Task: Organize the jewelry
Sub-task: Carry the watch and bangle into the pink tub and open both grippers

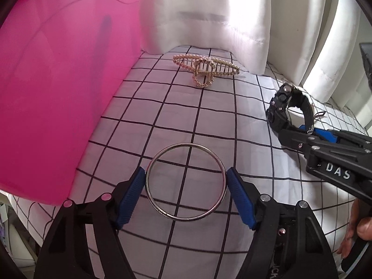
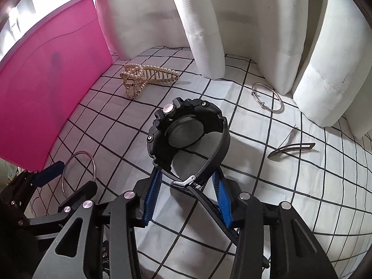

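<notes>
My left gripper (image 1: 186, 183) is shut on a silver bangle (image 1: 162, 212), one blue pad at each side of the ring, just above the checked cloth (image 1: 167, 107). My right gripper (image 2: 186, 186) is shut on the strap of a black watch (image 2: 186, 127), its case tilted up ahead of the fingers. In the left wrist view the watch (image 1: 283, 109) and right gripper are at the right. A pearl hair claw (image 1: 204, 69) lies farther back; it also shows in the right wrist view (image 2: 146, 76). The bangle shows at the lower left there (image 2: 93, 162).
A pink plastic bin (image 1: 58, 88) stands at the left, also in the right wrist view (image 2: 46, 88). White curtains (image 2: 209, 23) hang behind. A thin silver bracelet (image 2: 267, 97) and a small curved metal piece (image 2: 293, 147) lie on the cloth at the right.
</notes>
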Demonstrator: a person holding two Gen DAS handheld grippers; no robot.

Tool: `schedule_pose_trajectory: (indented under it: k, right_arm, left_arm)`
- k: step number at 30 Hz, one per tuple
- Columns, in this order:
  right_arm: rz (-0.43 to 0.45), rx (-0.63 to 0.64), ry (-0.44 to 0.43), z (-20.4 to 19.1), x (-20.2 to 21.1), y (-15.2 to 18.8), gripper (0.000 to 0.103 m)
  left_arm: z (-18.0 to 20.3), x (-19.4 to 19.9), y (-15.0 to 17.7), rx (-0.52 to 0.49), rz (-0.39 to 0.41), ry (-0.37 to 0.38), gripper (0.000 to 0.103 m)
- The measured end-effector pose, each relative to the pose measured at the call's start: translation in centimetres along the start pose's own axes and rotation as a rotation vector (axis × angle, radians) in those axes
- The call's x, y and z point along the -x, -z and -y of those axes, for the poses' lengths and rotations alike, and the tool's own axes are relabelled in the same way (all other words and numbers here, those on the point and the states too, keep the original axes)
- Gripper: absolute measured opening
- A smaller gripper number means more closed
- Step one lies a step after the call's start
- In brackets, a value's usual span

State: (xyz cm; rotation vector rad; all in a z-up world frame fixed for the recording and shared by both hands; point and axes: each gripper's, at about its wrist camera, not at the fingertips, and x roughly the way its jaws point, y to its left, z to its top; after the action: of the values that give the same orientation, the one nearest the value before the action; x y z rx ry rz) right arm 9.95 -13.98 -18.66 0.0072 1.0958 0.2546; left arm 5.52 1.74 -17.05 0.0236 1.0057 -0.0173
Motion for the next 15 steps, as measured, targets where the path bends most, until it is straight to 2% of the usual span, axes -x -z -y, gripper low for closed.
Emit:
schedule_pose_trajectory:
  k: [6, 15]
  right_arm:
    - [0.017, -0.017, -0.016, 0.2, 1.2, 0.4, 0.043]
    - [0.081, -0.033, -0.038, 0.5, 5.4, 0.0, 0.042]
  left_arm:
    - [0.0, 1.6, -0.4, -0.004, 0.015, 0.007, 0.07]
    - [0.2, 5.0, -2.0, -0.001, 0.063, 0.036, 0.07]
